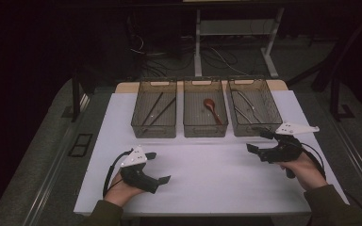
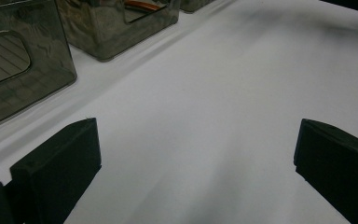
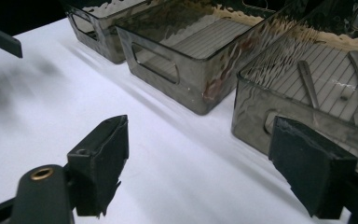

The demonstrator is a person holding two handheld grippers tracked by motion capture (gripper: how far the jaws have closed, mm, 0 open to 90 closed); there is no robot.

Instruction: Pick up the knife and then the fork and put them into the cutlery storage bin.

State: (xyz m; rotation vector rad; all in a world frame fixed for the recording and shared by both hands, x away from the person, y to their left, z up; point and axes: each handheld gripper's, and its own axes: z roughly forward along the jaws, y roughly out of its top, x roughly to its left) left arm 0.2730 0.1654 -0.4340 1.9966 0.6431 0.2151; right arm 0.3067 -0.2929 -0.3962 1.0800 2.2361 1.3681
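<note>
Inside the middle bin (image 1: 205, 128), the high view reveals a red spoon (image 1: 211, 108).

White table (image 1: 207, 183); smoky bins (image 1: 153, 127); red-brown spoon (image 1: 210, 106).

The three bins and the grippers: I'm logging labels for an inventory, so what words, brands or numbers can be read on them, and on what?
None: no readable text in any view.
Left bin, middle bin, right bin: smoked plastic walls, no label.
Spoon and the cutlery in the other bins: no marks legible.
Left gripper, right gripper: plain black jaws, plain plates.
</note>
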